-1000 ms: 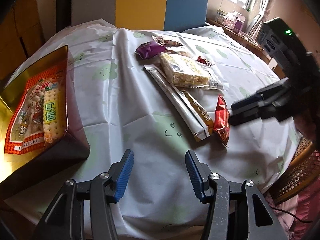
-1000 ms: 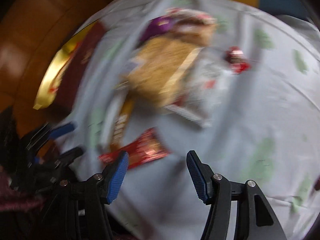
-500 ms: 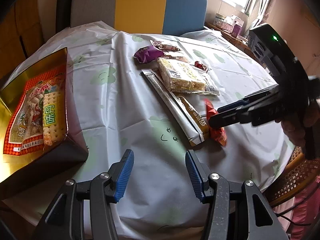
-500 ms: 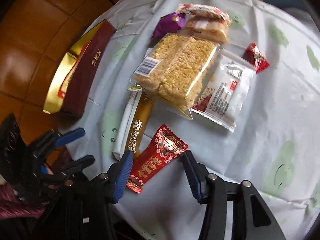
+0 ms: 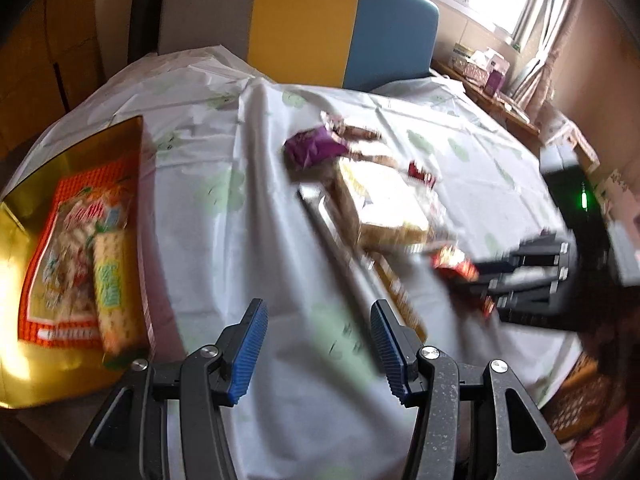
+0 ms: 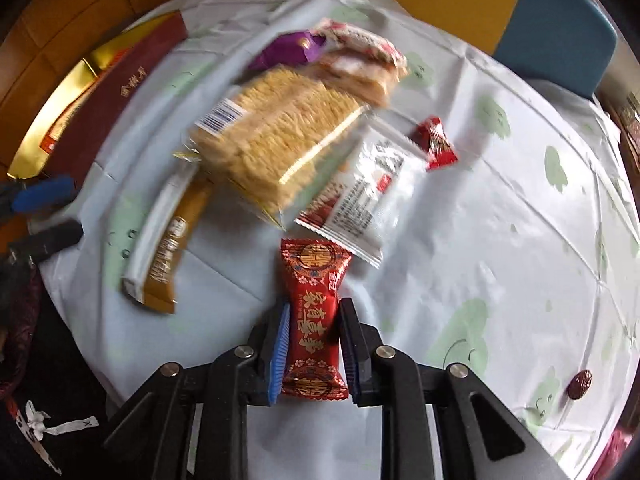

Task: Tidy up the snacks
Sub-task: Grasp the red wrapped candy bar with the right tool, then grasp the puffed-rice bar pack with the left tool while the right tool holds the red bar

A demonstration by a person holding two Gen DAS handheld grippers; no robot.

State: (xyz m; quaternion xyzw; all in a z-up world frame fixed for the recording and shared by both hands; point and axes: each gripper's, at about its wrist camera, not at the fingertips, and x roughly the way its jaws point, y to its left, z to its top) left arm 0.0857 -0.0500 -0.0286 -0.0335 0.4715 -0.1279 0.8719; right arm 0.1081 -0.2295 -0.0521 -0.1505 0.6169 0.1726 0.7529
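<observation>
Red foil-wrapped snack packet (image 6: 314,320), low in the centre of the right wrist view, is now clamped between the right gripper (image 6: 313,346), whose jaws have just closed on it; a second ago it lay loose on the tabletop (image 6: 500,240). Pickup looks secured. Left gripper (image 5: 314,350) hangs open and empty. At left of its view, the gold gift box (image 5: 48,376) already holds an orange cracker bag (image 5: 76,252).

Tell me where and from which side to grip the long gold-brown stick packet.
Grip the gold-brown stick packet across its narrow width near mid-length, coming straight down from above. It lies flat on the tablecloth, one long edge against the white stick packet and its far end under the rice-cracker pack, so the near half is probably the freest.
</observation>
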